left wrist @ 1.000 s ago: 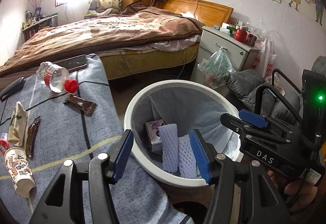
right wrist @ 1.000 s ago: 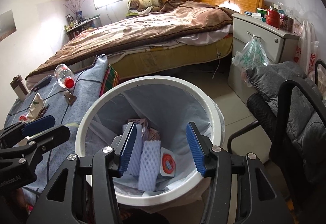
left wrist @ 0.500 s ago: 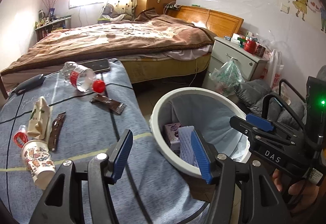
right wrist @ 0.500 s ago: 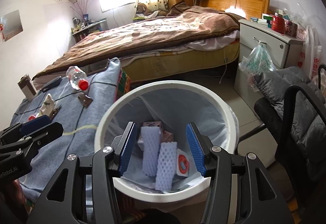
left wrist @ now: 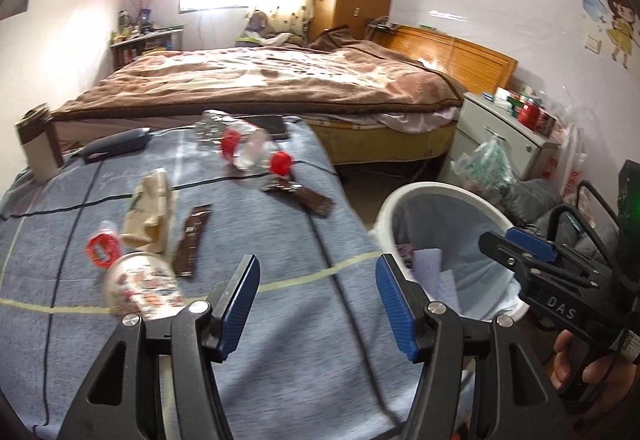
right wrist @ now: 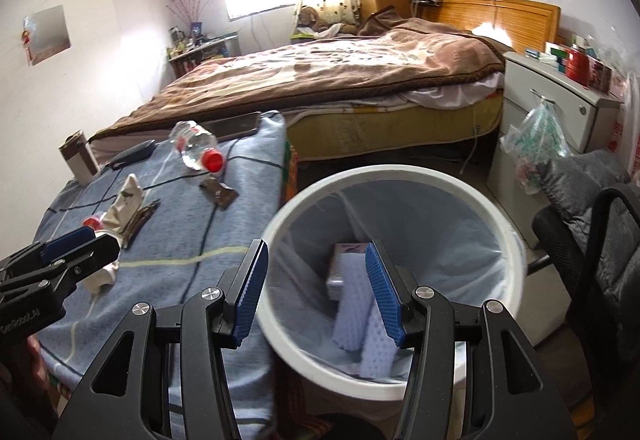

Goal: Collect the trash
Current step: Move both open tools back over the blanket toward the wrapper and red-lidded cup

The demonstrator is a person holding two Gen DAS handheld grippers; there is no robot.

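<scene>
Hanging over the near part of the blue cloth (left wrist: 280, 320), the left gripper (left wrist: 316, 304) has its blue pads apart with nothing between them but bare fabric, so it is released and empty. The right gripper (right wrist: 316, 288) is likewise spread and empty; its left finger sits over the edge of the cloth and its right finger over the mouth of the white bin (right wrist: 508, 240). In the left wrist view the right gripper (left wrist: 532, 252) shows at the far right with a hand (left wrist: 588, 364) on its grip.

Inside the bin, which stands just beside the cloth-covered surface, lie two pale foam net sleeves (right wrist: 360, 324) and a small printed box (right wrist: 348, 260) against the thin liner.

On the cloth, nearest the left gripper, a printed paper cup (left wrist: 140, 288) lies on its side. Just beyond it sits a small red-labelled piece (left wrist: 102, 248), partly blurred. Next to that a crumpled beige paper bag (left wrist: 150, 211) lies flat, with a dark brown wrapper (left wrist: 192, 240) alongside it on the right. Farther on, toward the cloth's right edge, a second dark wrapper (left wrist: 300, 197) lies at an angle. Behind it a clear plastic bottle (left wrist: 240, 147) with a red cap rests on its side. A dark phone (left wrist: 272, 125) lies at the far edge, a dark flat device (left wrist: 114, 147) with a cord to its left, and a brown and white carton (left wrist: 36, 147) stands upright at the far left corner.

Beyond the cloth a bed (left wrist: 280, 87) with a brown blanket fills the room, a grey nightstand (left wrist: 504, 135) beside it
</scene>
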